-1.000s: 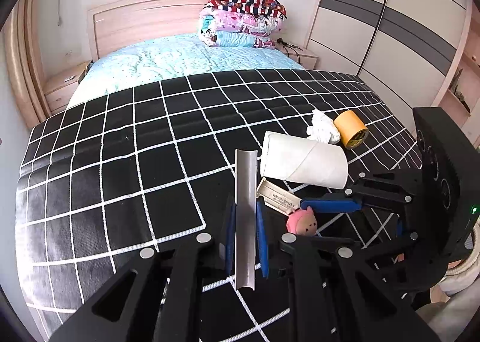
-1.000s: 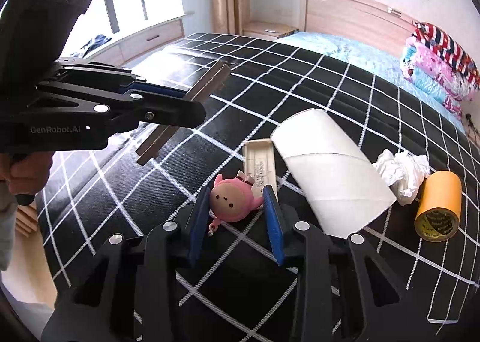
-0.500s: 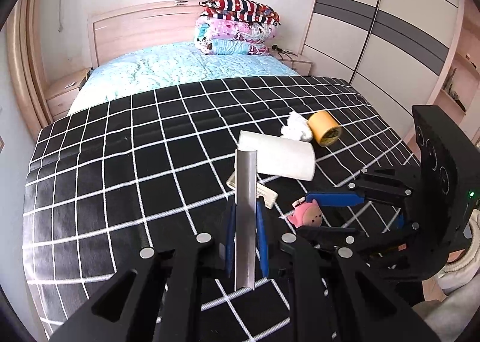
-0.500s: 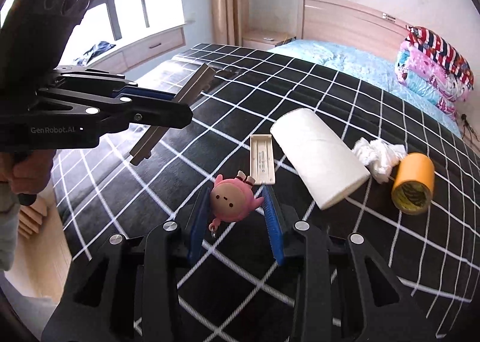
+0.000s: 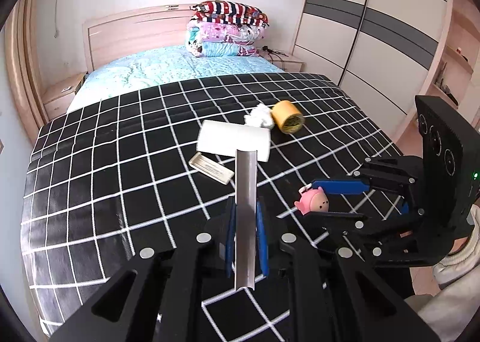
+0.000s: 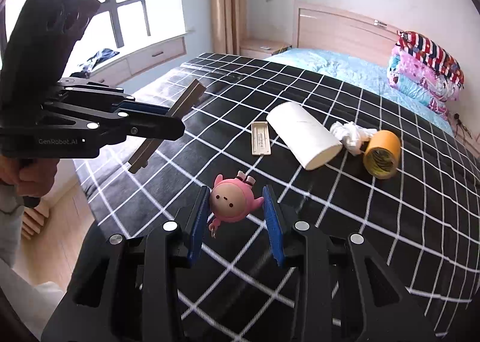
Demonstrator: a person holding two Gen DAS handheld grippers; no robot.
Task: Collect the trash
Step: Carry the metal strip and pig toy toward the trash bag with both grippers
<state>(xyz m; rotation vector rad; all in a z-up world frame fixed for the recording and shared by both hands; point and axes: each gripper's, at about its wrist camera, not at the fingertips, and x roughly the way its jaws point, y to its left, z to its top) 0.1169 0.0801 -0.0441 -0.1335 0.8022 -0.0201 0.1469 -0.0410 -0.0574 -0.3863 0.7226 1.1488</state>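
Gripping a metal strip (image 5: 246,222) lengthwise, the left tool (image 5: 246,237) is clenched on it, while the right tool (image 6: 237,213) clasps a pink doll keychain (image 6: 229,202). Ahead on the bed (image 5: 90,161) lie a paper roll (image 5: 234,143), crumpled tissue (image 5: 259,115), tape roll (image 5: 288,116) and beige case (image 5: 211,167), probably awaiting collection.

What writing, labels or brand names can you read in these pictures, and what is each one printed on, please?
"GenRobot.AI": on the side of the left gripper, seen in the right wrist view.
Print on the flat white case: too small to read.
Print inside the yellow tape roll: blurred, unreadable.
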